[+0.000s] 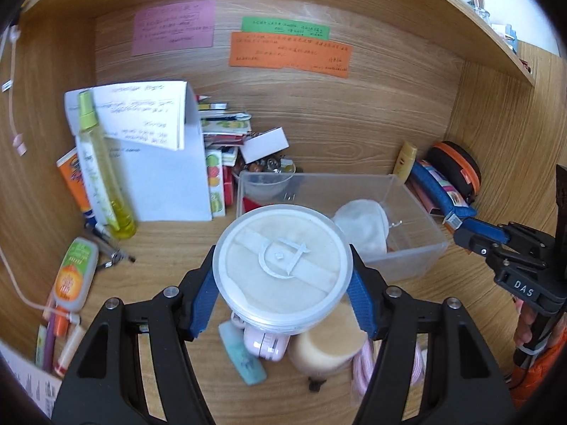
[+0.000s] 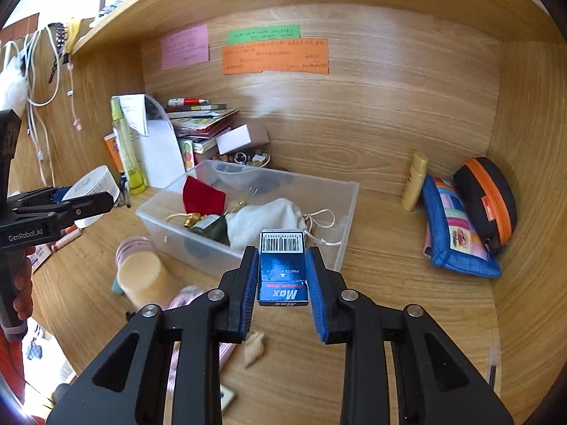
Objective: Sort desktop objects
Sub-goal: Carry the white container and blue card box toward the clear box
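Observation:
My left gripper [image 1: 283,265] is shut on a round clear powder-puff case [image 1: 282,269] and holds it above the desk, just in front of the clear plastic bin [image 1: 418,248]. It also shows at the left of the right wrist view [image 2: 93,191]. My right gripper [image 2: 282,258] is shut on a small dark blue staple box [image 2: 282,269] marked "Max", held above the desk at the bin's near edge [image 2: 209,248]. The bin holds a white pouch [image 2: 262,223], a red cloth [image 2: 203,196] and a small bowl.
A yellow spray bottle [image 1: 101,173], papers and stacked books stand at the back left. A blue pouch [image 2: 457,230], an orange-zip case [image 2: 485,198] and a yellow tube [image 2: 413,186] lie at the right. A beige jar [image 2: 141,279], tubes and pens lie in front.

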